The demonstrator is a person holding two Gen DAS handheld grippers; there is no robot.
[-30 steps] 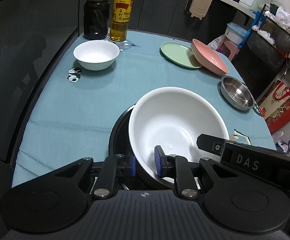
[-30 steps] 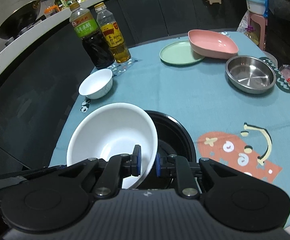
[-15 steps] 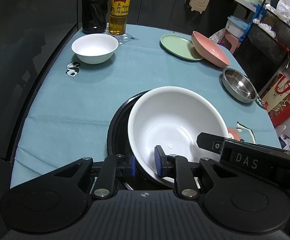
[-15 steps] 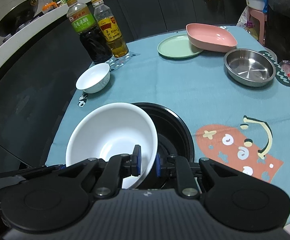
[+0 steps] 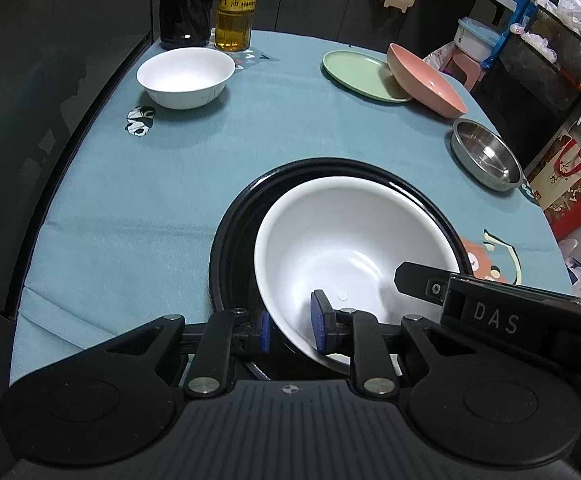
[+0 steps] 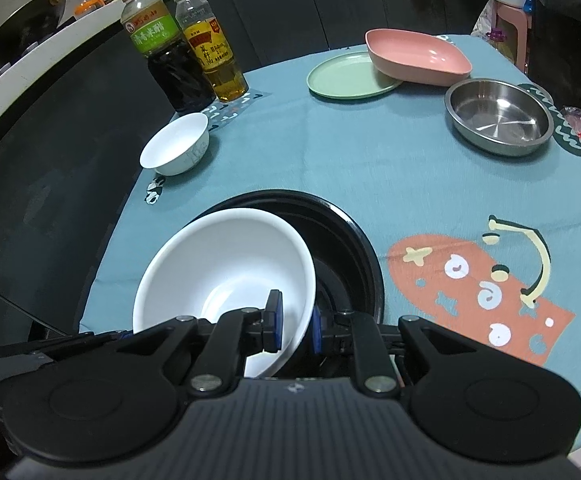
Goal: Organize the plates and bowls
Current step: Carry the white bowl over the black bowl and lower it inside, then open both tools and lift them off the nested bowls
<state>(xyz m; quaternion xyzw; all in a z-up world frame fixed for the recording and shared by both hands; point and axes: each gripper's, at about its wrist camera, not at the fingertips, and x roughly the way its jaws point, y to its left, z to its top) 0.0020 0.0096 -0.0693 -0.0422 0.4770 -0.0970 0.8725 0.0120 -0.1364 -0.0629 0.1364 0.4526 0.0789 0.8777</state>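
- Two grippers held the same large white bowl (image 5: 350, 240), one on each side of its rim.
- The left gripper (image 5: 289, 328) was narrow, its blue pads on the near rim of the bowl, one pad inside and one outside.
- The right gripper (image 6: 293, 326) was also narrow and clamped the bowl's right wall between its pads.
- The large white bowl sat tilted inside a black round dish (image 5: 234, 240) on the bench (image 5: 130, 208), which was covered with a blue-green cloth.
- A small white bowl (image 5: 185, 77) stood far on the left of the bench, just in front of a dark bottle (image 5: 186, 8) and a bottle of yellow oil (image 5: 234, 8).
- A green plate (image 5: 354, 74) lay at the far side, and a pink bowl (image 5: 426, 84) leaned on its right edge.
- A steel bowl (image 5: 486, 156) stood alone near the right edge of the bench.
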